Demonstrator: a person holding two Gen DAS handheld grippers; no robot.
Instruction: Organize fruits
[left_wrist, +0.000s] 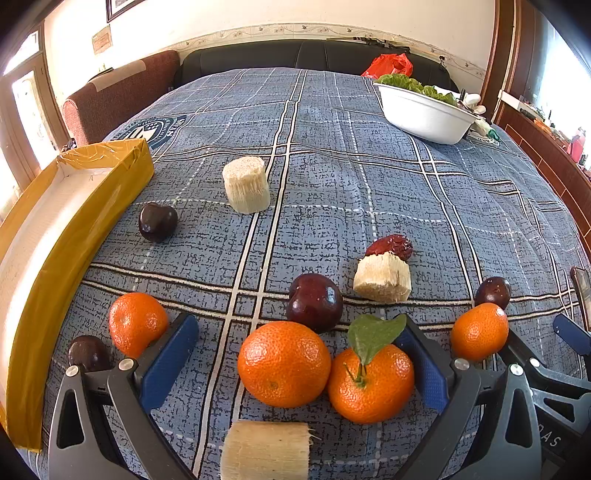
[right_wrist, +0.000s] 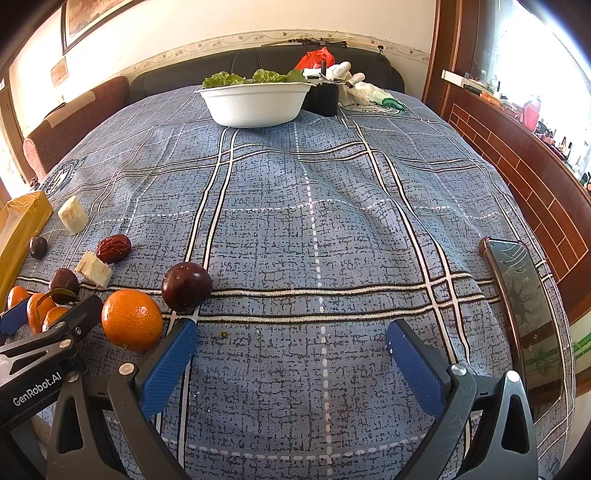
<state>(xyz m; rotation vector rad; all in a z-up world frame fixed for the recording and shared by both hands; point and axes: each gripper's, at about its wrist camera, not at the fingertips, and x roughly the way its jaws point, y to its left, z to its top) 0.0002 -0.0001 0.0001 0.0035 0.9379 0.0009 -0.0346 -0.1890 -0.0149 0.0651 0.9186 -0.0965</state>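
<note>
My left gripper is open; two oranges lie between its fingers: a plain one and one with a green leaf. A sugarcane piece lies just below them and a dark plum just beyond. More oranges sit at the left and right. A yellow box stands at the left. My right gripper is open and empty over bare cloth; an orange and a plum lie by its left finger.
More plums, sugarcane pieces and a red date are scattered on the blue plaid cloth. A white bowl of lettuce stands at the far side. A phone lies at the right edge.
</note>
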